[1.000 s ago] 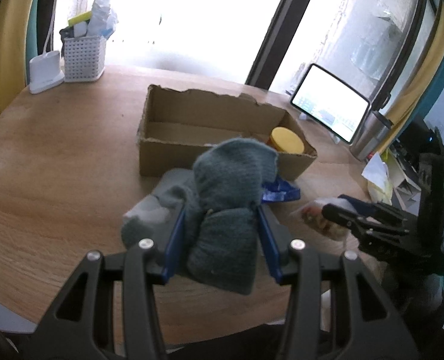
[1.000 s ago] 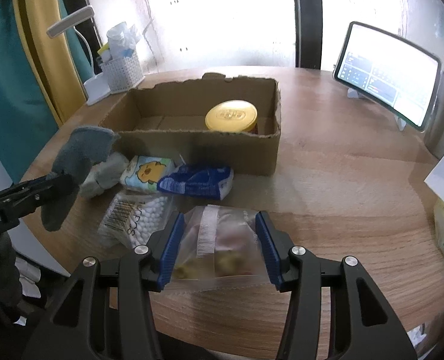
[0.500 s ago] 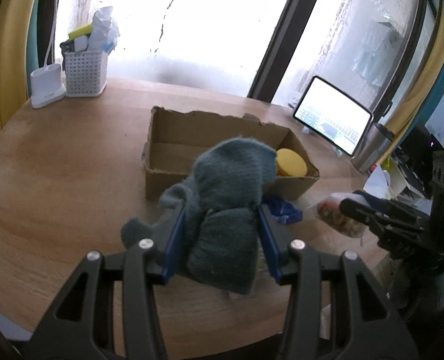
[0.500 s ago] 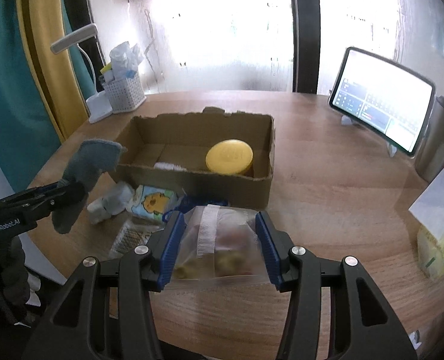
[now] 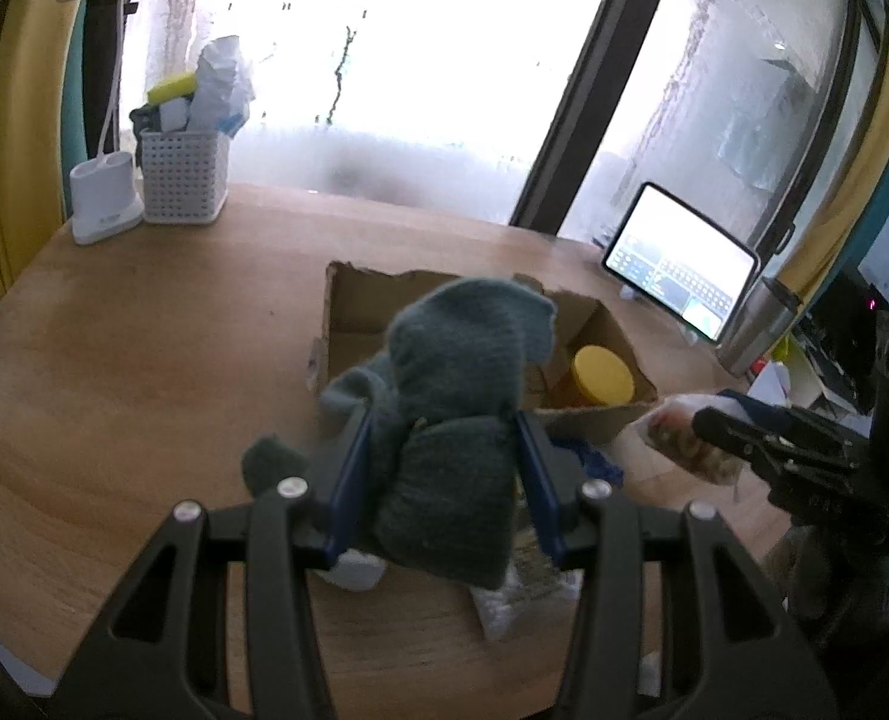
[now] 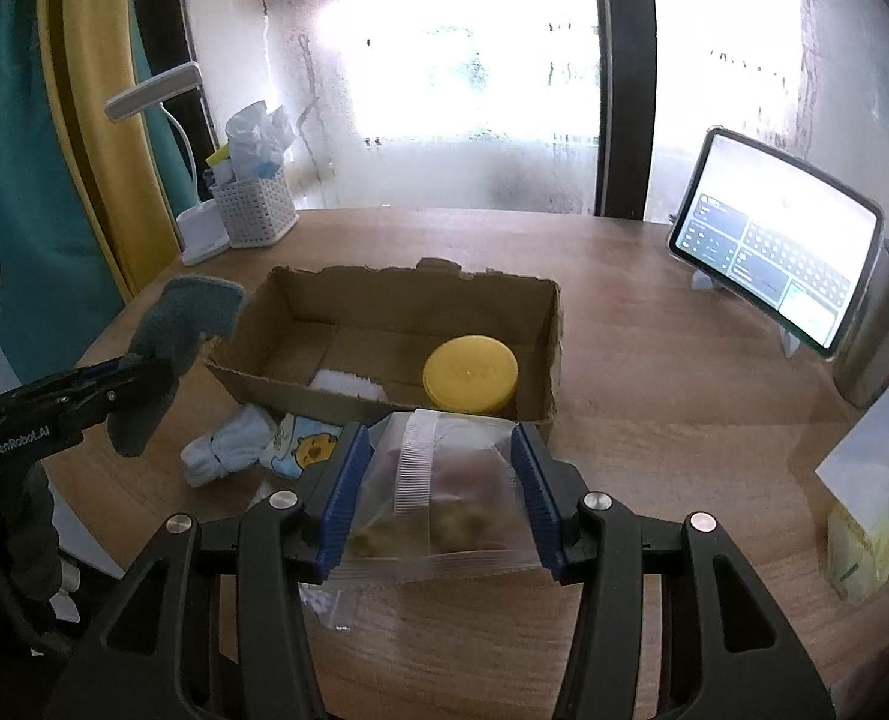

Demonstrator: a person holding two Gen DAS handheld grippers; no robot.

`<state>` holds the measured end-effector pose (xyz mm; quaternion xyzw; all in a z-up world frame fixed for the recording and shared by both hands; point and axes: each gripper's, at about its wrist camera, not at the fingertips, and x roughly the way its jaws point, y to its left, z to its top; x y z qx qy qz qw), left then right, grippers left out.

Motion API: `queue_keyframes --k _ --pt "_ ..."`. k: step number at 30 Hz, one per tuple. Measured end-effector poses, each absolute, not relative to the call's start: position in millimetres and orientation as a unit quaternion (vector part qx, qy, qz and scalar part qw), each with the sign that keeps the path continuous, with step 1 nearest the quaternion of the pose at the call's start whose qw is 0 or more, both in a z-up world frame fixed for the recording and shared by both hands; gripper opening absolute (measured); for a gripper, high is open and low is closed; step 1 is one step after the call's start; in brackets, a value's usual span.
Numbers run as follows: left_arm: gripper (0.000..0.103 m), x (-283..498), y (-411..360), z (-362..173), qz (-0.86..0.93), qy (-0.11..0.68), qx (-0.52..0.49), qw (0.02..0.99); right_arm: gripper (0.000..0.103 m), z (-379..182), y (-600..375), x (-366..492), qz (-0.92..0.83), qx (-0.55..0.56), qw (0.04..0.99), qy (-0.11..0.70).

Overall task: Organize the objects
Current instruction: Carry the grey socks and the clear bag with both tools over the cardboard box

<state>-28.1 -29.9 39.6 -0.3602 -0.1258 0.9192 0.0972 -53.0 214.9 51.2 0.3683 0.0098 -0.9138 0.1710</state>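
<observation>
My left gripper [image 5: 444, 468] is shut on a grey-green sock [image 5: 456, 396] and holds it in the air, left of the open cardboard box [image 5: 348, 312]. The same sock [image 6: 174, 324] shows in the right wrist view at the box's left end. My right gripper [image 6: 438, 492] is shut on a clear zip bag of snacks [image 6: 444, 486], held above the table just in front of the box [image 6: 384, 294]. A yellow-lidded jar [image 6: 469, 372] stands inside the box at its right end, with a white item [image 6: 348, 385] beside it.
On the table before the box lie a light blue sock [image 6: 228, 450], a pack with a bear print [image 6: 300, 450] and a cotton swab pack [image 6: 318, 600]. A white basket [image 6: 252, 210] and lamp [image 6: 156, 90] stand far left; a tablet [image 6: 774, 252] and steel cup [image 6: 882, 330] right.
Both grippers have risen and pulled back with their loads; the box looks farther below. The sock now hangs near the box's left end, the bag above its front wall.
</observation>
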Motion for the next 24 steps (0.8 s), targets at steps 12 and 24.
queue_keyframes --k 12,24 --pt "0.048 -54 -42 40 0.921 -0.126 -0.36 0.082 0.052 55 205 -79 -0.911 0.366 0.189 0.015" --pt "0.048 -81 -44 34 0.918 -0.119 -0.373 0.068 0.052 52 191 -104 -0.905 0.365 0.219 0.015"
